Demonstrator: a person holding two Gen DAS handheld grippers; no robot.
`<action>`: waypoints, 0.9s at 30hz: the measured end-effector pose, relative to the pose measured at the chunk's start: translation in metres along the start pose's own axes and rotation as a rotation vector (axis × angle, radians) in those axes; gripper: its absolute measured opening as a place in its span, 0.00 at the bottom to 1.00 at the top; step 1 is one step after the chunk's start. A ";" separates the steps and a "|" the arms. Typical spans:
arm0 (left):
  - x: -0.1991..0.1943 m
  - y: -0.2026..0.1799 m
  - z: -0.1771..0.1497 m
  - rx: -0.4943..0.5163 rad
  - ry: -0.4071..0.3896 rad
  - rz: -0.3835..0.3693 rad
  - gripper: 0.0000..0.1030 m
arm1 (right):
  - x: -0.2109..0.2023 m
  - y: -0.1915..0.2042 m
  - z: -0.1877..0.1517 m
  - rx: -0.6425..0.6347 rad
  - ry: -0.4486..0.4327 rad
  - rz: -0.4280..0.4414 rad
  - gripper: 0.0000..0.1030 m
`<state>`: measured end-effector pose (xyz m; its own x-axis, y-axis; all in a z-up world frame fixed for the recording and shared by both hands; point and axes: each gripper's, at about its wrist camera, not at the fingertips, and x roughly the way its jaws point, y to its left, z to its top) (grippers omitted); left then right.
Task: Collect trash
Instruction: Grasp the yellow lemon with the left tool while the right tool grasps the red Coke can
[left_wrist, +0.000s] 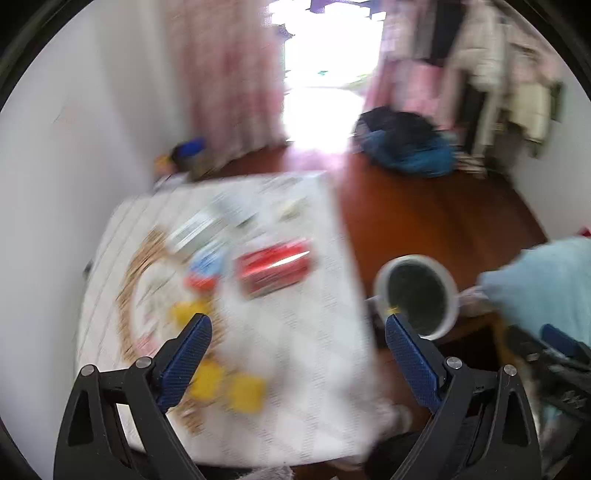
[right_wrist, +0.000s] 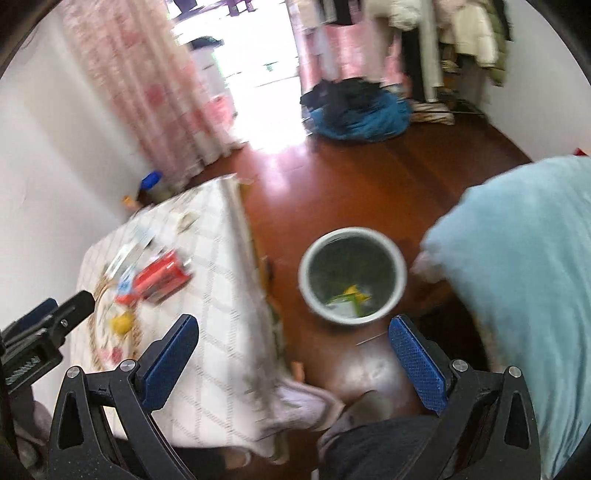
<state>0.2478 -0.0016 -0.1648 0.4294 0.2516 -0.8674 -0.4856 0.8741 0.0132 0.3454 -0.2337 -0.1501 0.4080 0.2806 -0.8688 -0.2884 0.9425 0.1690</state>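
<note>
Chequered white cloth covers the counter (right_wrist: 221, 295), where the trash lies: 1 red packet (left_wrist: 275, 267), 1 red-and-blue wrapper (left_wrist: 207, 269) just beside it, yellow scraps (left_wrist: 225, 384) nearer me — all blurred, so exact kinds I cannot tell.

Bin (right_wrist: 352, 275): round, pale rim, on the wooden floor beside the counter; yellow and green bits already lie inside.

Left hand-held gripper (left_wrist: 297, 350): fingers apart, nothing between them, over the counter's near part.

Right hand-held gripper (right_wrist: 293, 349): fingers apart, empty, above the floor near the bin.

Advice for the step, as I judge it — steady my left side first, straddle 1 yellow scrap, pinch low at the cloth without snagging it, then carry it over the bin's rim before letting go.
</note>
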 end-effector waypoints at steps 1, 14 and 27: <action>0.014 0.023 -0.007 -0.043 0.032 0.032 0.93 | 0.011 0.011 -0.003 -0.016 0.022 0.017 1.00; 0.155 0.168 -0.040 -0.264 0.232 0.206 0.93 | 0.178 0.188 0.021 -0.287 0.197 0.100 1.00; 0.194 0.202 -0.047 -0.405 0.258 0.180 0.93 | 0.295 0.183 0.053 0.295 0.522 0.173 1.00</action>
<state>0.1970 0.2046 -0.3540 0.1344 0.2276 -0.9644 -0.8125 0.5825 0.0243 0.4589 0.0308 -0.3509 -0.1220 0.3781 -0.9177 -0.0305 0.9227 0.3842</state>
